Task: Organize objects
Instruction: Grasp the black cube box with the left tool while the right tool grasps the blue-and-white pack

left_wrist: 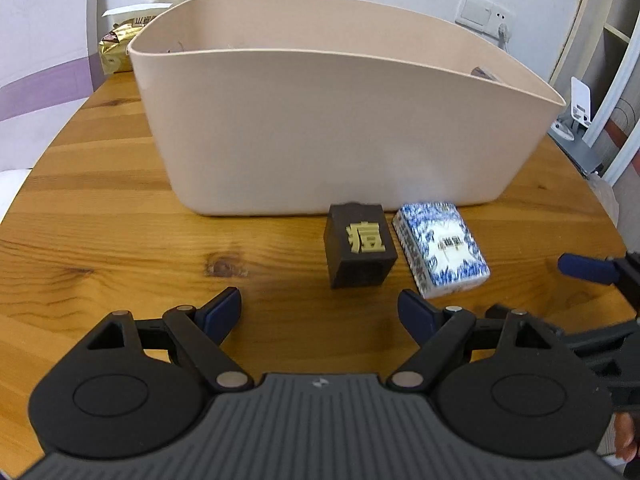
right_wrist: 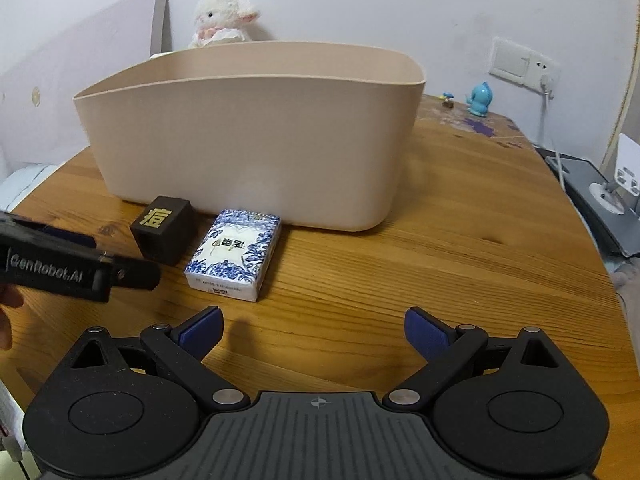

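Here, in the left wrist view, the left gripper (left_wrist: 320,312) is hovering over the desk (left_wrist: 120,220) with its fingers (left_wrist: 224,308) spread apart and holding nothing. Just ahead of the right finger, the dark block (left_wrist: 360,246) bearing a gold character is resting beside the blue-and-white tissue pack (left_wrist: 442,246), both sitting close in front of the beige bin (left_wrist: 320,132). The block is lying slightly right of the gap between the fingers, the pack further right again.

In the right wrist view, the right gripper (right_wrist: 314,330) is likewise waiting released and empty. The tissue pack (right_wrist: 234,254) is lying ahead of its left finger, and the block (right_wrist: 164,228) is sitting further left, partly behind the body of the other gripper.

Judged from its look, the block is probably rigid and fairly light, best pinched across two opposite flat sides. The pack is likely soft and light with a slick wrapper, so it should be taken across its narrow width, where it will yield a little.
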Available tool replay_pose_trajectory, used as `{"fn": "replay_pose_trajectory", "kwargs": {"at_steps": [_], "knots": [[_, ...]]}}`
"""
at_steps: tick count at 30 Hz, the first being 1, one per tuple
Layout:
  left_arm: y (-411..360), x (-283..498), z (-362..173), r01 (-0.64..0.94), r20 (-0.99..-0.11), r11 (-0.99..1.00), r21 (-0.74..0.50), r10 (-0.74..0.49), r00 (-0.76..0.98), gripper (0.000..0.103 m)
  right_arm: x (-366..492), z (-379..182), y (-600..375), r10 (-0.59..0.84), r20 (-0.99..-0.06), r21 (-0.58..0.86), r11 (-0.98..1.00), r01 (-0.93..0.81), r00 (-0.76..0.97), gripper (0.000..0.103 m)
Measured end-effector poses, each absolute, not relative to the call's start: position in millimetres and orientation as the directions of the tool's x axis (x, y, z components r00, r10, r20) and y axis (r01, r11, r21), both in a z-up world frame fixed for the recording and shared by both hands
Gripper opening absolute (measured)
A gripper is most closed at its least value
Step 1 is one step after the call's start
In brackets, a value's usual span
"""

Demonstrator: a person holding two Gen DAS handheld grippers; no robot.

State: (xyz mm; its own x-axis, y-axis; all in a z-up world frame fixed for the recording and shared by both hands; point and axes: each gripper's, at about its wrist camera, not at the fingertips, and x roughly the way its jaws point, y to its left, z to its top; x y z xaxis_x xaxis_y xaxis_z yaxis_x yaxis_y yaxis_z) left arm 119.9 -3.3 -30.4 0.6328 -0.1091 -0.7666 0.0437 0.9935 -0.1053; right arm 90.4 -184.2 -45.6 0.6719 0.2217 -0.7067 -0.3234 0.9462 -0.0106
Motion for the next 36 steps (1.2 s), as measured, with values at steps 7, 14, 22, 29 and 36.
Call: {"fn": "replay_pose_trajectory", "kwargs": {"at_steps": [7,14,22,29,36], "knots": [[-1.8,131.1,-33.7,0.048,-0.749,0.994,-0.1,-0.107,0.654,0.086,98.6,-53.3,-168.4,0.255,-0.715,-0.004,0.93,-0.368,0.651,0.099],[-1.6,140.7,-36.5,0.04,-0.738,0.997,-0.067,-0.076,0.67,0.091,107.6,-58.3,-153.3,0.273,-0.712,0.002,0.922,-0.386,0.647,0.101],[-0.4,143.4,-40.8,0.047,-0.719,0.999,-0.014,-0.043,0.694,0.09,117.1,-59.4,-145.2,0.267,-0.695,0.003,0.93,-0.368,0.668,0.1],[4.9,140.2,-38.9,0.053,-0.707,0.999,0.009,-0.031,0.707,0.067,114.6,-56.5,-142.5,0.281,-0.682,-0.005,0.921,-0.389,0.675,0.079],[3.0,134.2,-35.0,0.088,-0.707,0.996,0.006,-0.058,0.705,0.034,107.8,-51.9,-145.8,0.294,-0.678,-0.004,0.915,-0.404,0.674,0.046]]}}
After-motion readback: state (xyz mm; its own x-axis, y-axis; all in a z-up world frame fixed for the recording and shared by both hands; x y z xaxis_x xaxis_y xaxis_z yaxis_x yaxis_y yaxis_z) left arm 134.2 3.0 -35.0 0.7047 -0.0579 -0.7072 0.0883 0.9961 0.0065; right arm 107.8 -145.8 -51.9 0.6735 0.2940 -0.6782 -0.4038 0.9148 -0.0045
